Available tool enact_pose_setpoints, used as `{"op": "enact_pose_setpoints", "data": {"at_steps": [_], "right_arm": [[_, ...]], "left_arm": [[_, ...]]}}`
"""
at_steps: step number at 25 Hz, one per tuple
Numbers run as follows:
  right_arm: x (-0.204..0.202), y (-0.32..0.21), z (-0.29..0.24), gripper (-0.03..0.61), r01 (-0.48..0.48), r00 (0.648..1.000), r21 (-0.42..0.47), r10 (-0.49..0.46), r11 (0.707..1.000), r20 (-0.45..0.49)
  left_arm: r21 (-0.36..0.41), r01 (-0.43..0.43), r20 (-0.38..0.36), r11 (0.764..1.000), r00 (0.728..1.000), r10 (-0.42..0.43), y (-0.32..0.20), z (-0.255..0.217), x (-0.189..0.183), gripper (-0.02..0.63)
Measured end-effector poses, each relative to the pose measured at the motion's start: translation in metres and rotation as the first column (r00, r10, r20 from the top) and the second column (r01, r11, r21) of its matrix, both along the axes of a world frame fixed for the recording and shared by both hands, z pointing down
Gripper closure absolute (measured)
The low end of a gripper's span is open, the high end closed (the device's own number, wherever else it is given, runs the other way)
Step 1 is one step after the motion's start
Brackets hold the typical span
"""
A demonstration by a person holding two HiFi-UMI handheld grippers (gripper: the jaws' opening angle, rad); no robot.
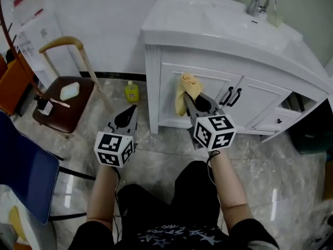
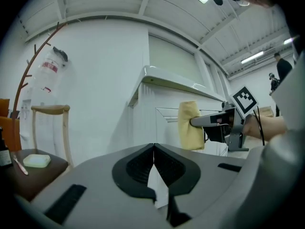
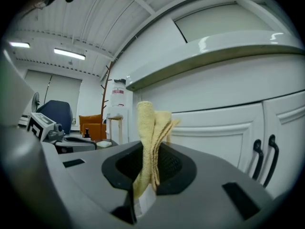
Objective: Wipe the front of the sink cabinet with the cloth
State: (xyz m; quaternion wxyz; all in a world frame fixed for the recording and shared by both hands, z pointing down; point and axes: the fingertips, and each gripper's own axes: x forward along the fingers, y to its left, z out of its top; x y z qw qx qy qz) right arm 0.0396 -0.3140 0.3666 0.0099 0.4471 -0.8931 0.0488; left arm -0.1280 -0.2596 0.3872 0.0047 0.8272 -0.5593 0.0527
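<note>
A folded yellow cloth (image 1: 185, 91) is pinched in my right gripper (image 1: 189, 102) and rests against the left door panel of the white sink cabinet (image 1: 218, 90). In the right gripper view the cloth (image 3: 151, 137) stands upright between the shut jaws, with the cabinet door (image 3: 224, 128) just behind it. My left gripper (image 1: 130, 114) hovers over the floor to the left of the cabinet, shut and holding nothing. From the left gripper view (image 2: 154, 149) the cloth (image 2: 190, 125) and the right gripper (image 2: 214, 122) show against the cabinet front.
Two black handles (image 1: 232, 96) sit on the doors right of the cloth. A yellow bottle (image 1: 131, 91) stands on the marble floor by the cabinet's left corner. A brown chair (image 1: 63, 100) with small items stands at the left, a blue seat (image 1: 26, 173) nearer. A tap (image 1: 258, 1) tops the basin.
</note>
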Motion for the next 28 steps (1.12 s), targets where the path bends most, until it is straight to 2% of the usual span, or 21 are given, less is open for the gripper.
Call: {"op": "enact_pose_setpoints", "data": {"at_steps": [5, 12, 18, 28], "right_arm": [[-0.040, -0.017, 0.006, 0.517, 0.022, 0.998, 0.001, -0.022, 1.000, -0.059], [-0.058, -0.041, -0.007, 0.517, 0.030, 0.995, 0.042, -0.026, 0.999, -0.097], [-0.042, -0.051, -0.012, 0.517, -0.006, 0.996, 0.047, 0.010, 0.999, -0.084], [0.015, -0.053, -0.011, 0.515, -0.094, 0.991, 0.044, 0.098, 0.995, -0.086]], "left_arm": [[-0.020, -0.026, -0.056, 0.999, 0.998, 0.025, -0.013, 0.014, -0.014, 0.595], [-0.006, -0.051, -0.040, 0.999, 0.998, 0.050, -0.021, 0.002, -0.012, 0.595], [-0.012, -0.061, -0.029, 0.998, 0.998, 0.061, -0.022, 0.000, -0.003, 0.595], [-0.010, -0.082, -0.044, 0.997, 0.996, 0.081, -0.020, -0.006, 0.019, 0.595]]}}
